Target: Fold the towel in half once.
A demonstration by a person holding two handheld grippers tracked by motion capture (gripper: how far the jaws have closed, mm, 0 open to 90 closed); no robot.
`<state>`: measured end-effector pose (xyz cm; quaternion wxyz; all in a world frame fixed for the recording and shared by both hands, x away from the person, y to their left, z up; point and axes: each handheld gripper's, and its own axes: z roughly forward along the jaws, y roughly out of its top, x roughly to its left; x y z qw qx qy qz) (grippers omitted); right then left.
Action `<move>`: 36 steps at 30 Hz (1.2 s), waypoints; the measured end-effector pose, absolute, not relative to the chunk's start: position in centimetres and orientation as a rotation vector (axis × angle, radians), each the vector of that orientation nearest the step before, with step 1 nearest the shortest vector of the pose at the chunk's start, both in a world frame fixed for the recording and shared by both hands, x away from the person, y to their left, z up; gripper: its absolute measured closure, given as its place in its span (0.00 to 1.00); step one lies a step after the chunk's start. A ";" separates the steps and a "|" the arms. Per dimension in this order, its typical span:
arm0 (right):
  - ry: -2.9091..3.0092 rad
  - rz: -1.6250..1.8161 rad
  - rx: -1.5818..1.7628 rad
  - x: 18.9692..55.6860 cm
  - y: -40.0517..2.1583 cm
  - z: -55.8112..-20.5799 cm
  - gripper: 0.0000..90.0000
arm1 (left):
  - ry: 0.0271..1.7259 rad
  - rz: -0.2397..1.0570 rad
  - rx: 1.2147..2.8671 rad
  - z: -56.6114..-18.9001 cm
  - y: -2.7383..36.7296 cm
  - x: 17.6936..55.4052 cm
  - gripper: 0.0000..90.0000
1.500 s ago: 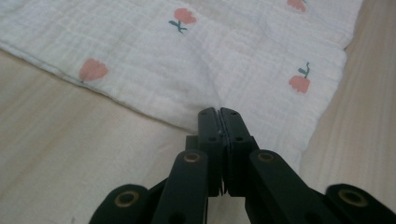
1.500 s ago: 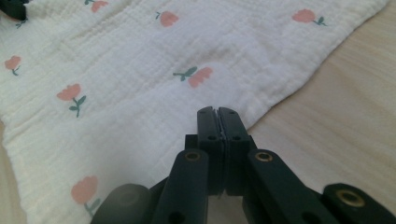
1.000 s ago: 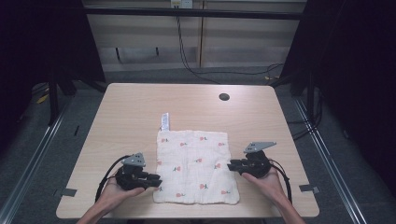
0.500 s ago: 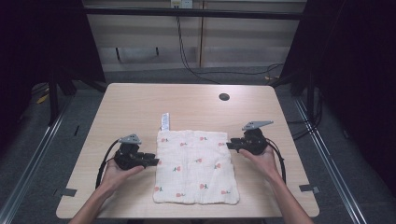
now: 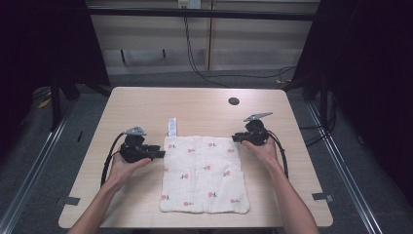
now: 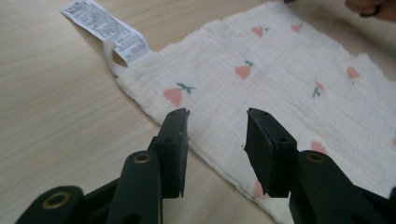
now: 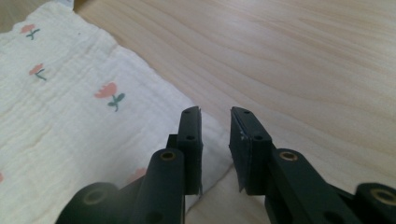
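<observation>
**Now for the two far corners of the cloth**

Start at the left. The left gripper (image 5: 157,152) sits level at the left edge of the cloth (image 5: 203,171), close below the far left corner where the white label (image 5: 171,127) sticks out onto the table (image 5: 146,105). Its jaws have just been opening and stand well apart; in the left gripper view the hem lies under the gap, and nothing is pinched yet. To do this well, the lower jaw likely needs to slide under the hem right at the corner, clear of the label, so that one clean layer is taken.

The cloth itself lies flat in the middle of the table, its near edge close to the person's side.

Over on the right, the right gripper (image 5: 235,138) is at the far right corner. Its jaws have just been closing and leave only a narrow gap; the right gripper view shows the corner tip beneath them, not yet clamped. A sound grip here probably means biting a little deeper than the very tip, or the corner could slip out when lifted. Both corners should be taken at matching depth, so the cloth rises evenly.
</observation>
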<state>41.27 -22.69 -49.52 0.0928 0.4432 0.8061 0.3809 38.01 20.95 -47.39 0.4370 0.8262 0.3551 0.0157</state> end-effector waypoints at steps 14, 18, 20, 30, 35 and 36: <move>2.421 1.070 1.294 41.3 -21.9 -50.3 0.90 | 0.941 0.084 2.051 -48.8 20.7 40.9 0.60; 2.422 1.102 1.306 41.1 -21.6 -50.4 0.96 | 0.951 0.075 2.051 -49.1 20.6 41.7 0.60; 2.406 1.146 1.315 41.1 -21.7 -50.3 0.96 | 0.972 0.073 2.046 -49.5 20.6 42.1 0.60; 2.392 1.191 1.303 40.9 -21.8 -49.8 0.97 | 1.014 0.088 2.084 -50.0 19.0 43.5 0.63; 2.391 1.183 1.305 40.9 -21.9 -49.7 0.96 | 1.014 0.106 2.097 -50.3 18.6 44.0 0.61; 2.389 1.186 1.309 40.9 -22.0 -49.8 0.96 | 1.019 0.102 2.091 -50.3 18.6 44.1 0.61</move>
